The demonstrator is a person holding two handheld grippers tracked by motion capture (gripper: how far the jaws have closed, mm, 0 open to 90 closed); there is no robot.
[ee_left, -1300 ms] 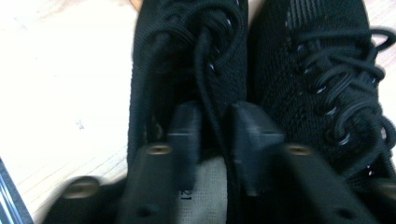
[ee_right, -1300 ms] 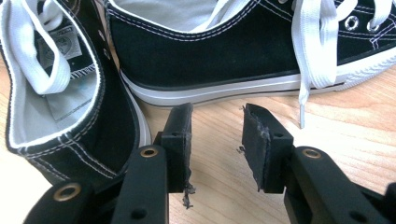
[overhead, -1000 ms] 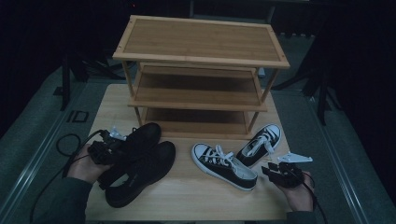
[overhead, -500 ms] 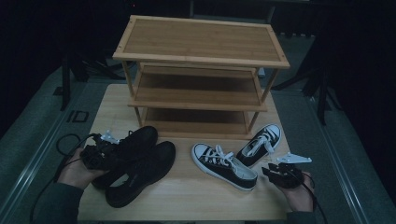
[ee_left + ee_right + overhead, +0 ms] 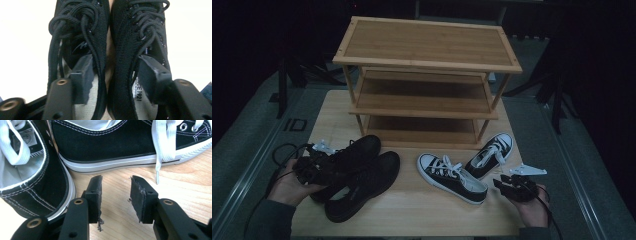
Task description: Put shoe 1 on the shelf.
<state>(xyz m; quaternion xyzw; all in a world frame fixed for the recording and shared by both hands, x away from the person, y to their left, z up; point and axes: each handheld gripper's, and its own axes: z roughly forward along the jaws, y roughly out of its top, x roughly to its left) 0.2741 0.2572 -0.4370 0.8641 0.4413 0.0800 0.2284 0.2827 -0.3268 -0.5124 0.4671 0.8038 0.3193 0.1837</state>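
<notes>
The left gripper (image 5: 111,75) is pinching both black shoes (image 5: 357,175) by their inner collars at the table's (image 5: 422,215) left front, so it's needing a firm, level squeeze, while the right gripper (image 5: 115,195) is waiting open beside the sneakers (image 5: 462,167).

"GE1921" printed on black shoe's insole (image 5: 137,88), partly hidden

Black shoes (image 5: 357,175): your 2 knit lace-ups lie side by side, touching, front left of the table.
Laces: tied, black.
</notes>
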